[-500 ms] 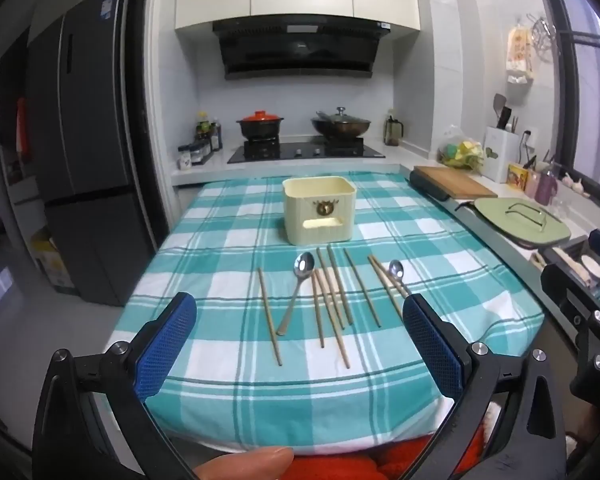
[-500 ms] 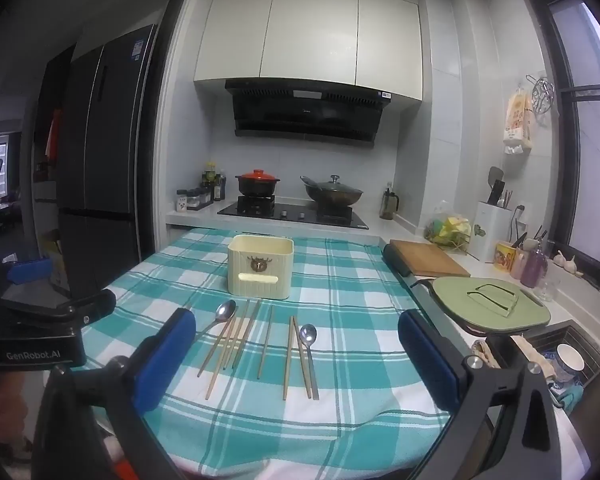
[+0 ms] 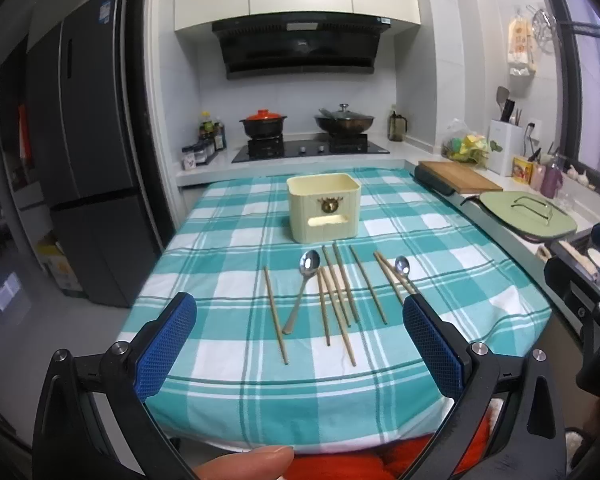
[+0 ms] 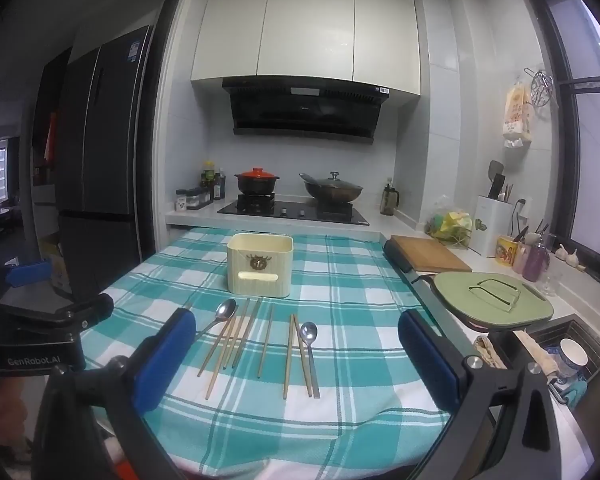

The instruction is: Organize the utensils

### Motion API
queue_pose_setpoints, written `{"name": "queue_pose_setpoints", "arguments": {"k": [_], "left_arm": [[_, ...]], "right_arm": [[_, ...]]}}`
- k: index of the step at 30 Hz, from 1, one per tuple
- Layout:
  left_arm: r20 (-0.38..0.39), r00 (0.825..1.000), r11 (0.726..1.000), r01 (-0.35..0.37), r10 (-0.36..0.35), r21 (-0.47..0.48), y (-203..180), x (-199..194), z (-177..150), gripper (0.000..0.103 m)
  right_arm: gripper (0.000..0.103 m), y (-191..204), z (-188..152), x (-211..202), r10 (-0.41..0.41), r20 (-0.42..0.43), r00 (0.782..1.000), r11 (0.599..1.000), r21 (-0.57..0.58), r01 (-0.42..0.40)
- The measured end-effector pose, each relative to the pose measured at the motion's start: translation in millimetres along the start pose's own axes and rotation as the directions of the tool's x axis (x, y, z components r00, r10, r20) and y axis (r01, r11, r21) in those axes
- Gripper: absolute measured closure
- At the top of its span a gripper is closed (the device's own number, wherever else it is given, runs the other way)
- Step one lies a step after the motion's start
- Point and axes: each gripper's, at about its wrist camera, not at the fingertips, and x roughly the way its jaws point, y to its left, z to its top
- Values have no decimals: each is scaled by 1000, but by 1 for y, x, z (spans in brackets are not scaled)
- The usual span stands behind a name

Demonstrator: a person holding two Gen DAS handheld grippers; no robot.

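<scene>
Currently both idle. Left gripper [image 3: 300,344] jaws spread wide, nothing between, hovering off the near edge of the table [image 3: 228,404]. Right gripper [image 4: 296,358] same: wide, empty, held back at the near edge.

Just beyond the jaws: chopsticks [image 3: 336,300] scattered flat on the checked cloth, roughly pointing near-to-far, some overlapping in the middle bunch, one stray chopstick [image 3: 275,314] off to the left. Two spoons among them: big spoon [image 3: 305,288] left of centre, bowl end far, handle near; small spoon [image 4: 310,350] to the right, touching a pair of chopsticks. Farther back, cream holder [image 3: 323,207] standing upright, open top, apart from the utensils. Likely the target bin.

Handling, as a guess:
- Chopsticks look light, stiff, thin, lying flush on soft cloth. Easy to pinch cloth along with them. Best taken across the shaft near mid-length; stray one at left is the cleanest first pick.
- Spoons look metal, smooth, probably slippery. Grab mid-handle, not the bowl.
- Overlapped bunch likely to drag neighbours when one lifts.

Nothing placed in the holder as far as visible; inside not seen.
</scene>
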Motion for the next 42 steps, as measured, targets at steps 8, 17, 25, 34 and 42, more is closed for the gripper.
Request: {"name": "queue_pose_setpoints", "arguments": {"k": [8, 17, 25, 34, 42], "left_arm": [[-3, 1000, 1000, -1, 1, 3, -1, 3, -2, 0], [-8, 1000, 1000, -1, 1, 3, -2, 7, -6, 0], [-9, 1000, 1000, 0, 0, 4, -1, 7, -7, 0], [-13, 1000, 1000, -5, 5, 6, 1, 8, -9, 0], [-20, 1000, 1000, -9, 9, 11, -1, 8, -8, 0]], "right_arm": [[0, 1, 1, 4, 4, -4, 1000, 1000, 4, -4], [0, 0, 1, 5, 7, -7, 1000, 1000, 5, -7], [0, 0, 1, 5, 7, -9, 1000, 1000, 6, -7], [0, 0, 0, 5, 7, -11, 1000, 1000, 8, -6], [0, 0, -1, 5, 7, -13, 1000, 1000, 7, -7]]}}
